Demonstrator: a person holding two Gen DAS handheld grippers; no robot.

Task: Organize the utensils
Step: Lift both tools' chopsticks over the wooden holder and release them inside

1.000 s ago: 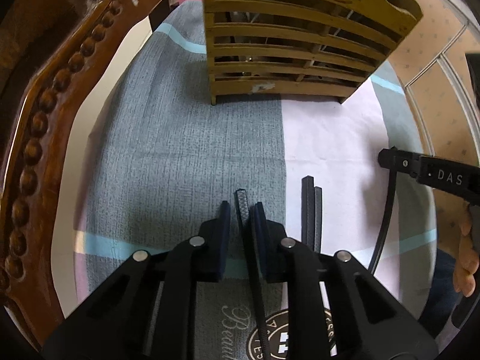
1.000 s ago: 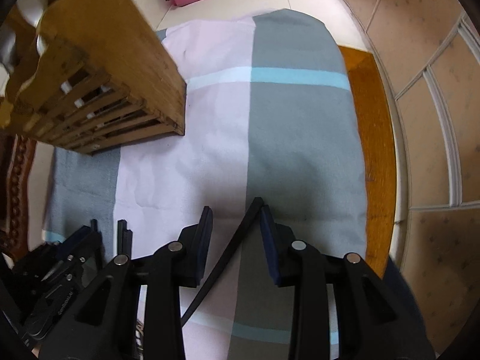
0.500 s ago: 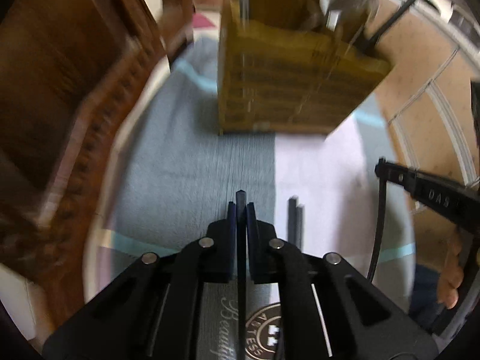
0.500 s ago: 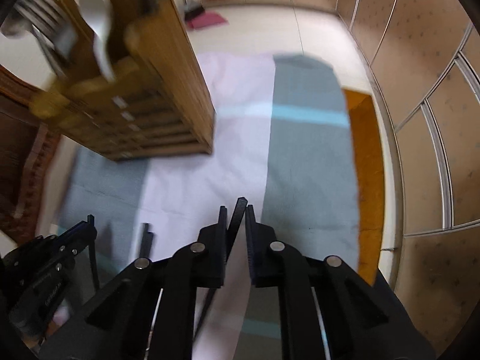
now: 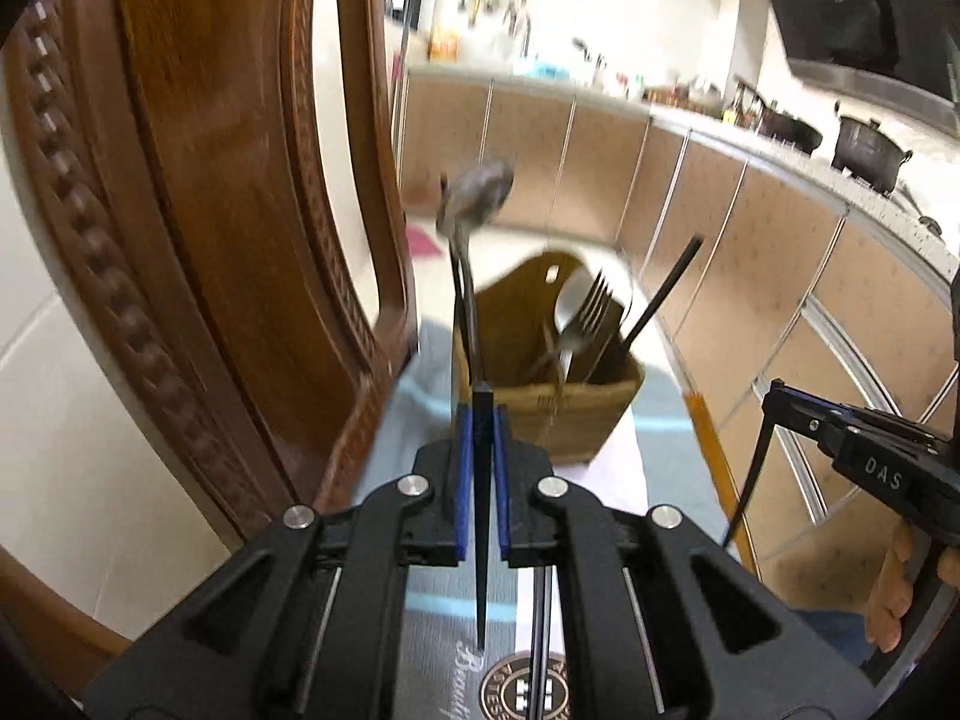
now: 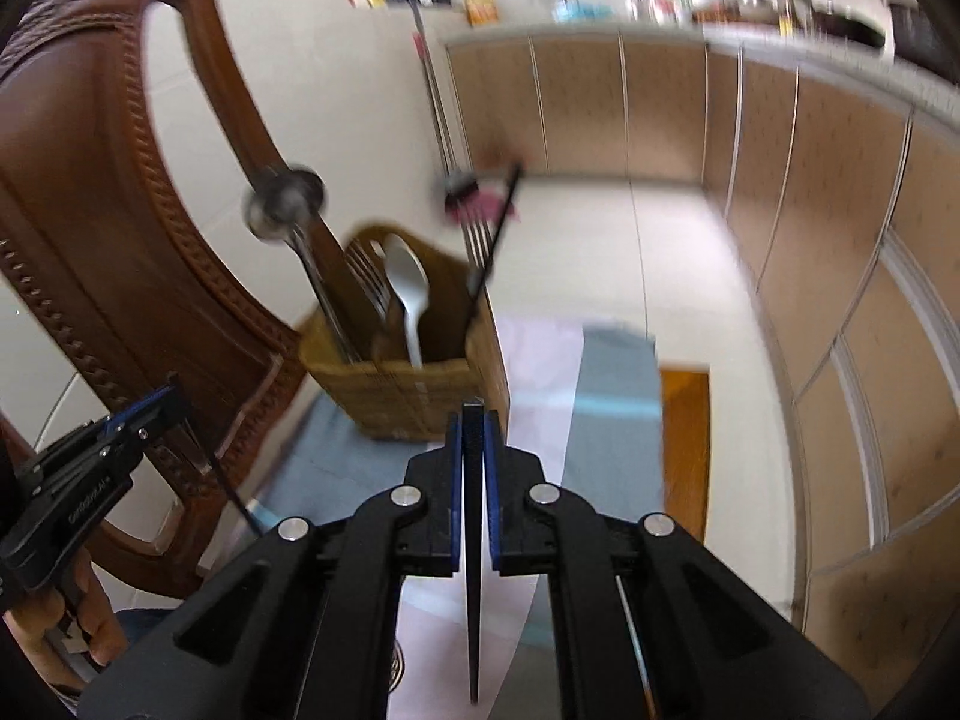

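Note:
My left gripper [image 5: 483, 420] is shut on a black chopstick [image 5: 481, 570] that hangs point-down between the blue pads, lifted above the cloth. In the right wrist view my right gripper [image 6: 474, 423] is likewise shut on a second black chopstick [image 6: 473, 600]. Ahead stands the slatted wooden utensil holder [image 5: 576, 414] [image 6: 408, 396], holding a steel ladle [image 5: 477, 198], forks [image 5: 585, 312], a white spoon [image 6: 408, 294] and one black chopstick [image 5: 663, 294]. Each gripper shows in the other's view: the right gripper [image 5: 774, 402], the left gripper [image 6: 171, 396].
A checked grey, pink and blue cloth [image 6: 612, 420] covers the narrow table. A carved wooden chair back [image 5: 240, 240] rises close on the left. Kitchen cabinets [image 5: 750, 252] and a tiled floor lie beyond. A thin black stick [image 5: 543, 618] lies on the cloth under my left gripper.
Both grippers closed onto a chopstick lying on the cloth, then rose and tipped upward with the sticks. The holder's open top and the kitchen have come into view.

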